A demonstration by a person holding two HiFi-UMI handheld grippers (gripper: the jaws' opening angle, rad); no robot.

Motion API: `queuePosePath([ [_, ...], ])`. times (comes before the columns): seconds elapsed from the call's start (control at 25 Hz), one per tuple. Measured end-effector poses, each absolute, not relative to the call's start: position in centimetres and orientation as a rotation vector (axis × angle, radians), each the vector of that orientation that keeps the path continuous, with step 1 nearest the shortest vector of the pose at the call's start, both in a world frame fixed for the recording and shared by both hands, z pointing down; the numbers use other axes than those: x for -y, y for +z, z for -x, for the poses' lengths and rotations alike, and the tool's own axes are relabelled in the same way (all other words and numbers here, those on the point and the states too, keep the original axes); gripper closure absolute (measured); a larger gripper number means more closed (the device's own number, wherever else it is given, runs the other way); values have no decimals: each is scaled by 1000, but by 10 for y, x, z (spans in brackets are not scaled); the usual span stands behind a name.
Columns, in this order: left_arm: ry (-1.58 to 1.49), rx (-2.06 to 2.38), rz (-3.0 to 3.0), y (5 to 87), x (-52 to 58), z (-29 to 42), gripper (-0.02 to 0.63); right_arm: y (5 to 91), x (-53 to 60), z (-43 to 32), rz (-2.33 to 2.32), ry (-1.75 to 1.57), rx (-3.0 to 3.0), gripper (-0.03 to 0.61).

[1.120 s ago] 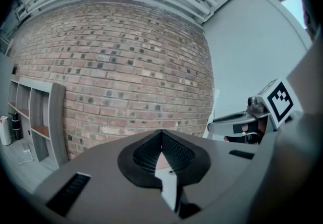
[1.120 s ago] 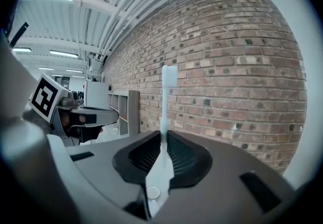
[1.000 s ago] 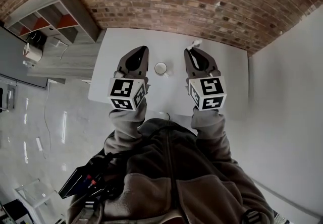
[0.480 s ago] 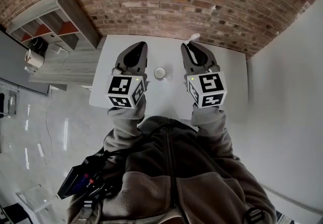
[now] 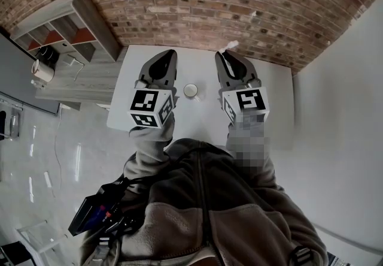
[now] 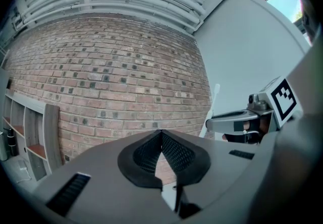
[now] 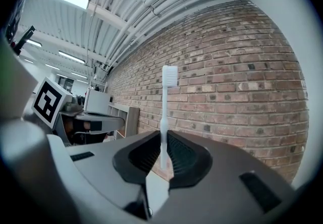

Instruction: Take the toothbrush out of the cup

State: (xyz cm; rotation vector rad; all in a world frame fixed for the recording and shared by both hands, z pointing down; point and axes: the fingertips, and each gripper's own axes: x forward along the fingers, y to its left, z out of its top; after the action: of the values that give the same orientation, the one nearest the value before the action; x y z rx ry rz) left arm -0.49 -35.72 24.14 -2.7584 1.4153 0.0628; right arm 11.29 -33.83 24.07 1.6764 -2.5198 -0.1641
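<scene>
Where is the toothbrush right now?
The toothbrush is out of the cup, clamped in the right gripper with its head sticking out; in the head view it hangs right of the cup, near the brick wall.

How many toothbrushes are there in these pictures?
1. The white plastic toothbrush stands upright in the right gripper, jaws shut on it, apart from the small white cup on the table. Another inside the cup could be hidden.

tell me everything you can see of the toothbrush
The toothbrush is all white, plastic by its look, with a slim straight handle and a small rectangular head at the top. It stands upright, its lower handle pinched between the shut jaws of the right gripper. Nothing else touches it. It is clear of the cup, which stands lower down, between the two grippers.
</scene>
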Motion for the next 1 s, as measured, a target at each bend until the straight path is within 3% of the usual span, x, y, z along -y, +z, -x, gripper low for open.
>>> queuePosePath([
  [1.0,49,-1444,2791,258,356,15,611,255,333,-98,-1617,-143,2524,538],
])
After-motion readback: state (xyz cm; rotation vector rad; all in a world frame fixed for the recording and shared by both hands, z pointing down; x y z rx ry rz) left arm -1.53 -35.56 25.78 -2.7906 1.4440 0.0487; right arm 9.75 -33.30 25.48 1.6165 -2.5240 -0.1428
